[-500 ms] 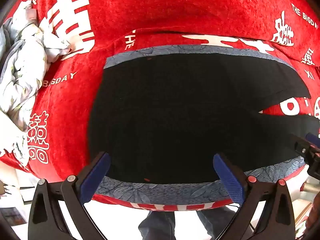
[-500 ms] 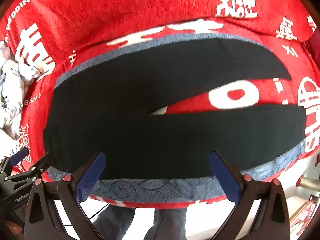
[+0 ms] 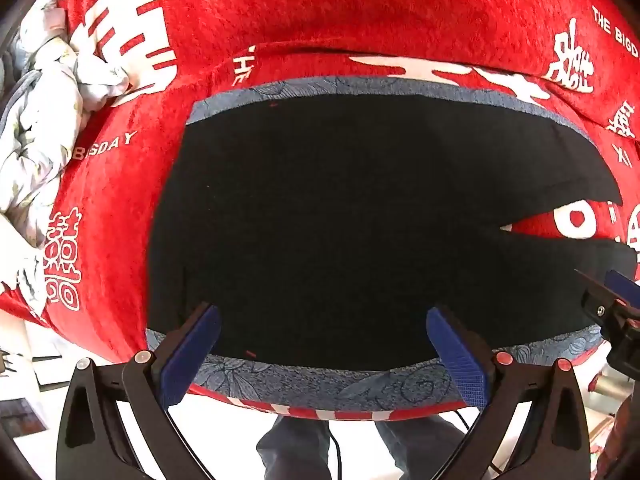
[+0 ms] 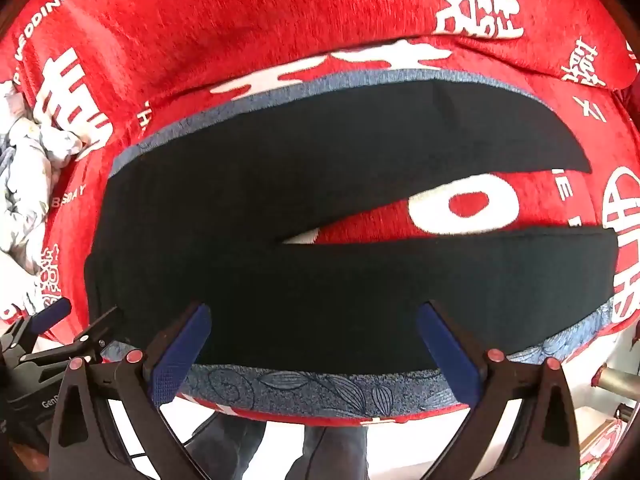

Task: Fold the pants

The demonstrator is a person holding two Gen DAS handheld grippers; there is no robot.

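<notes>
Both wrist cameras are looking steeply down from close above, past their own blue-padded fingers at the lower frame edge. Both are sharing the flat black pants [image 3: 340,220] [image 4: 248,280] on the red white-lettered blanket [image 3: 360,12] [image 4: 280,20].

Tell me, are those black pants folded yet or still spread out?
Spread out. The black pants lie flat on the blue mat, both legs apart in a V with red blanket showing between.

A red plush cover [image 3: 360,12] with white lettering is draping the furniture, a rumpled pale quilt [image 3: 36,140] is lying at its left, and bright white floor [image 4: 420,444] is showing below.
</notes>
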